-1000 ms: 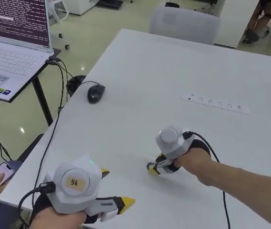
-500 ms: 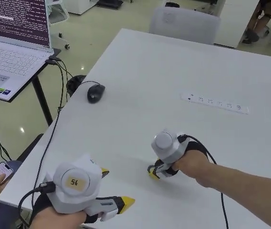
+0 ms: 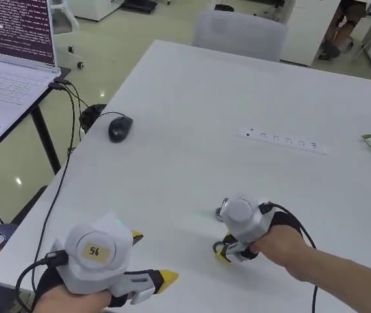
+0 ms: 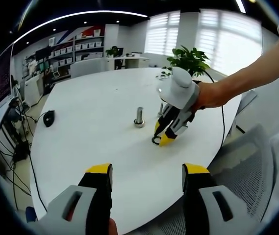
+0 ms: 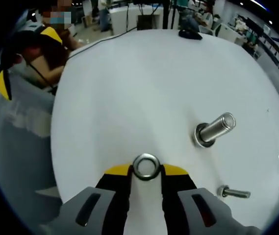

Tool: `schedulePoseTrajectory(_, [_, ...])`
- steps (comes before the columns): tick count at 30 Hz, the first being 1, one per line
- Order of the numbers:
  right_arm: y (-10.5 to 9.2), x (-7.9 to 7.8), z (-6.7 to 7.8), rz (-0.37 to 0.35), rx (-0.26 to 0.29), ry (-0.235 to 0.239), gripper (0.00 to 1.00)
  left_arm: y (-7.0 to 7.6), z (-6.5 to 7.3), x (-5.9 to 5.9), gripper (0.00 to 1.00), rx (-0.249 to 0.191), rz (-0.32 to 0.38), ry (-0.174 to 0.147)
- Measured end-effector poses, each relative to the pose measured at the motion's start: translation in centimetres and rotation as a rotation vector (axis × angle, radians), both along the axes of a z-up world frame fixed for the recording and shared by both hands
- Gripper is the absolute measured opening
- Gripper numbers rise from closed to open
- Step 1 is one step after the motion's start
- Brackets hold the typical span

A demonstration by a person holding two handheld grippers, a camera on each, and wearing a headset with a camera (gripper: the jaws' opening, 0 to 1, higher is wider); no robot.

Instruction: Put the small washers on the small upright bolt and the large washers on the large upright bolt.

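Right gripper view shows us the right gripper point(image 5: 146, 169) clenched on a washer point(image 5: 146, 155) short of the large bolt point(image 5: 213, 128) — transfer in hand, we judge, next requiring its hole centred over the matching bolt's tip; left gripper point(image 4: 147, 175) open, idle.

White table point(image 3: 192, 85), power strip point(image 3: 283, 140) and mouse point(image 3: 120, 128) on it. Laptop point(image 3: 6, 81) on side stand (screen lit, text lines). Grey chair point(image 3: 237, 34) at far edge. Glossy pale floor point(image 3: 107, 45). Bright windows point(image 4: 217, 44) with blinds, potted plant point(image 4: 190, 58).

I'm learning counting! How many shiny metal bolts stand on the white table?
2: a thick silver bolt ahead of the right gripper, a thin silver bolt beside it. Others may be hidden.
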State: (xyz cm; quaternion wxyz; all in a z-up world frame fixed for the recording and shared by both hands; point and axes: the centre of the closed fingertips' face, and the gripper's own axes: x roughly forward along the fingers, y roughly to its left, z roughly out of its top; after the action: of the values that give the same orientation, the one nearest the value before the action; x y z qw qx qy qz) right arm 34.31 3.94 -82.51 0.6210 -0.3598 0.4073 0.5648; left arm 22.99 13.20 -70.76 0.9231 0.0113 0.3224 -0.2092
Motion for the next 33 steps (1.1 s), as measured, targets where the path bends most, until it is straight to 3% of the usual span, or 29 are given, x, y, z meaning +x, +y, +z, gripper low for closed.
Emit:
schedulePoseTrajectory(4, [-0.4,-0.6,0.1,0.031,0.017,0.036,0.26,-0.3,0.1,0.1,0.57,0.000,-0.008,-0.002])
schedulePoseTrajectory(7, [-0.4,-0.8,0.2,0.110,0.027,0.060,0.26,-0.5,0.1,0.1,0.57,0.002,-0.015,-0.003])
schedulePoseTrajectory(13, [-0.1,-0.8,0.1,0.295,0.010,0.016,0.26,-0.6,0.2,0.0,0.57,0.002,-0.016,-0.006])
schedulePoseTrajectory(18, [-0.2,-1.1,0.0,0.482,-0.044,-0.030,0.28,0.0,0.2,-0.4,0.57,0.003,-0.002,-0.003])
schedulePoseTrajectory(24, [0.2,-0.9,0.1,0.593,-0.059,-0.064,0.29,0.4,0.1,-0.6,0.57,0.008,0.009,0.003])
schedulePoseTrajectory(28, [0.0,-1.6,0.1,0.691,-0.081,-0.054,0.27,0.5,0.1,-0.6,0.57,0.010,0.009,0.004])
schedulePoseTrajectory(33, [-0.2,-1.7,0.0,0.723,-0.086,-0.032,0.26,0.6,0.2,-0.4,0.57,0.012,0.010,0.003])
